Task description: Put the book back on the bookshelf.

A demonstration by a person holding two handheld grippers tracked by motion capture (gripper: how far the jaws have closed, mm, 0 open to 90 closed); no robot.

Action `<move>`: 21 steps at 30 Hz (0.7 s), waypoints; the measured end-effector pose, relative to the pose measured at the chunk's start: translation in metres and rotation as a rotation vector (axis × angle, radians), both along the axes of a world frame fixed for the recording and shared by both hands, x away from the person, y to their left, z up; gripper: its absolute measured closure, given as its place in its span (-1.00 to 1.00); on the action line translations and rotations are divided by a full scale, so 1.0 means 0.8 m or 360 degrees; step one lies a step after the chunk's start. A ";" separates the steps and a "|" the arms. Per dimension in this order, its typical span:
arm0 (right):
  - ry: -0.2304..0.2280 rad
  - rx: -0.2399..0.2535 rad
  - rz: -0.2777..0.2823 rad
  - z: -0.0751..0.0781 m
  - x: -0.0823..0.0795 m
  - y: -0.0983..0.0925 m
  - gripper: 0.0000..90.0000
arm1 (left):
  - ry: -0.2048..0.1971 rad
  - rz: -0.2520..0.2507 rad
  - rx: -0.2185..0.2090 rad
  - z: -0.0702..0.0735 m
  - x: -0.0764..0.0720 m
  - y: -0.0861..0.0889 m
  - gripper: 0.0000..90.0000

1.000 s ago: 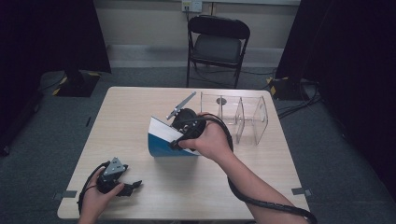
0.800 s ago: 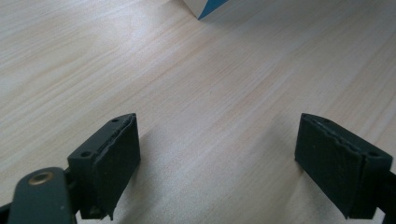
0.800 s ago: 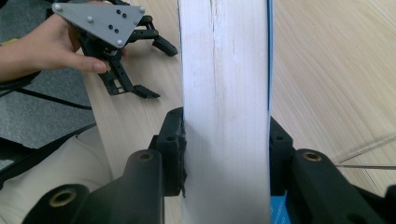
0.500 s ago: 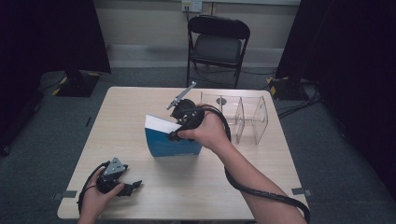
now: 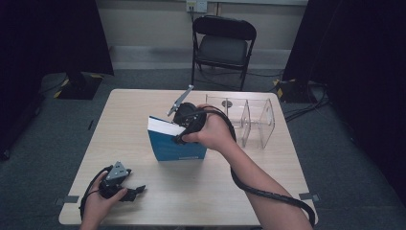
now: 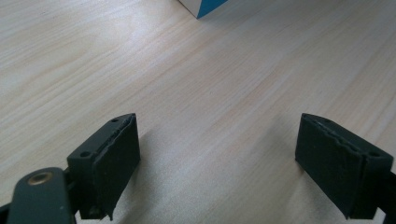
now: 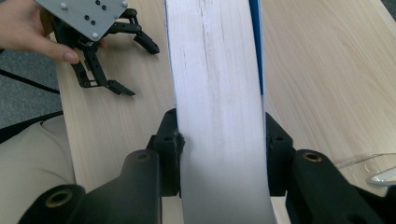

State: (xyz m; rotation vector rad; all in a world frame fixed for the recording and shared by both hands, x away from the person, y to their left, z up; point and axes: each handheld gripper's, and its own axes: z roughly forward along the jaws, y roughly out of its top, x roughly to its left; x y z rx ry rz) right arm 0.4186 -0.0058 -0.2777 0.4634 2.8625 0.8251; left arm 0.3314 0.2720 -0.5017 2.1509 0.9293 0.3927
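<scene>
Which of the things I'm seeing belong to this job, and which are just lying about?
In the job:
- blue book, stood on its edge on the table
- right claw, clamped across the book's pages
- clear acrylic organizer, beside the book, probably where it goes

Lying about:
- left claw, open, resting near the table's front edge
- folding chair behind the table

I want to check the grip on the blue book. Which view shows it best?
The right gripper view: the right gripper has its pads pressed on both sides of the blue book, page edge facing the camera. The high view shows the book upright on the table under the hand. The left gripper view catches just one corner.
</scene>
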 end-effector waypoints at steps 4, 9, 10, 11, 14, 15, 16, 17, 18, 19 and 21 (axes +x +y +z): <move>0.0004 -0.0034 -0.0008 0.002 -0.005 0.004 0.36 | 0.0001 -0.0003 -0.0002 0.000 0.001 0.001 -0.70; 0.0060 -0.0048 -0.0036 0.006 -0.006 0.004 0.36 | -0.0003 -0.0007 0.0006 0.000 0.000 0.002 -0.70; 0.0080 -0.0039 -0.0044 0.008 -0.008 0.003 0.37 | -0.0001 -0.0006 -0.0003 0.000 0.000 0.002 -0.70; 0.0100 -0.0042 -0.0036 0.009 -0.008 0.002 0.37 | 0.0000 -0.0007 -0.0007 0.000 0.001 0.002 -0.70; 0.0171 -0.0013 -0.0053 0.010 -0.011 -0.002 0.36 | 0.0006 -0.0006 -0.0013 0.000 0.000 0.002 -0.70; 0.0174 0.0014 -0.0057 0.009 -0.010 -0.004 0.36 | 0.0003 -0.0005 -0.0008 0.000 0.000 0.002 -0.70; 0.0164 0.0029 -0.0071 0.009 -0.010 -0.005 0.36 | 0.0003 -0.0006 -0.0005 0.000 0.000 0.002 -0.70; 0.0159 0.0047 -0.0086 0.008 -0.008 -0.006 0.36 | 0.0000 -0.0006 -0.0001 0.000 0.000 0.002 -0.70; 0.0158 0.0068 -0.0092 0.007 -0.006 -0.008 0.36 | 0.0008 -0.0007 0.0012 0.001 0.000 0.002 -0.70; 0.0163 0.0090 -0.0114 0.007 -0.005 -0.009 0.35 | -0.0001 -0.0006 -0.0002 0.000 0.000 0.001 -0.70; 0.0159 0.0106 -0.0126 0.006 -0.001 -0.011 0.35 | 0.0008 -0.0005 0.0014 0.001 0.000 0.002 -0.70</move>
